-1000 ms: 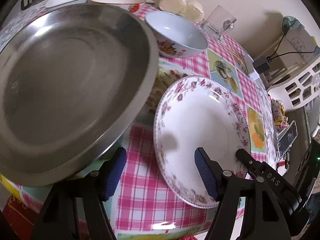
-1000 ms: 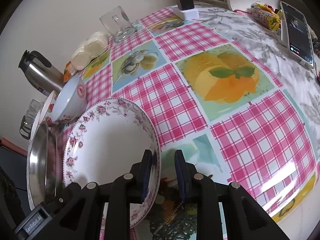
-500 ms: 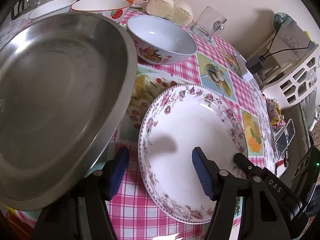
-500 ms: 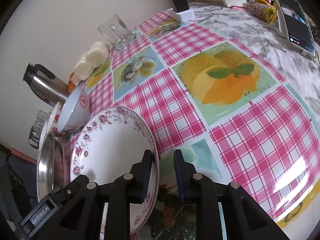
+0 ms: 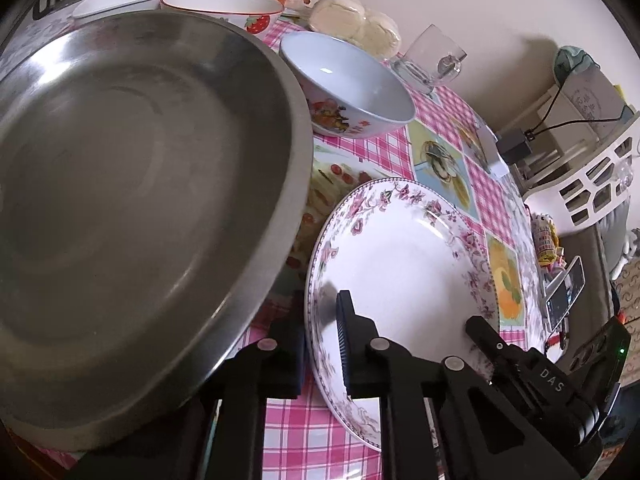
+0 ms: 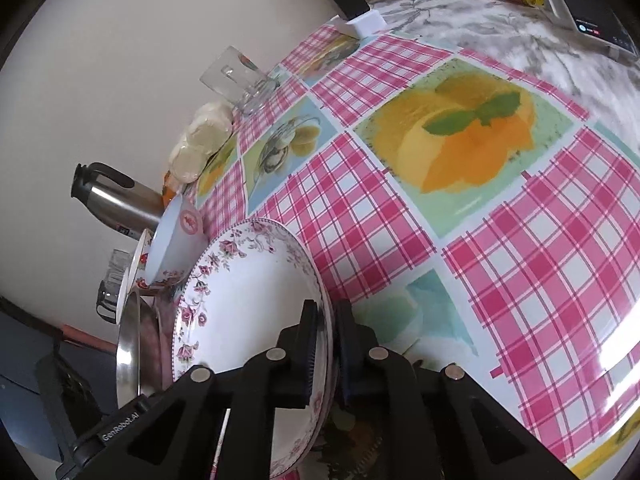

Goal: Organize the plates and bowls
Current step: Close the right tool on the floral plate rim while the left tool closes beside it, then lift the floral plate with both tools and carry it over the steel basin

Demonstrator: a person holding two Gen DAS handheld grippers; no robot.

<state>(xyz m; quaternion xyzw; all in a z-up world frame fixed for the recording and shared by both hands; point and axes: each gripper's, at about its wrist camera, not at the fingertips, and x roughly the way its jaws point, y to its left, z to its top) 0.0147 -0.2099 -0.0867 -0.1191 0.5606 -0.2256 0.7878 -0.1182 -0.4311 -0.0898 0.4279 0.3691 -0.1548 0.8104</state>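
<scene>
Glossy round floral plate [image 5: 404,264], rim clamped.

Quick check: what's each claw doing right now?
Left claw: has just closed, shut on the floral plate's rim.
Right claw: has just closed, shut on the same plate's opposite rim.

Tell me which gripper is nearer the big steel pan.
Left. The left gripper is shut on the floral plate's rim right beside the steel pan; the right gripper clamps the plate's opposite rim, farther away.
</scene>
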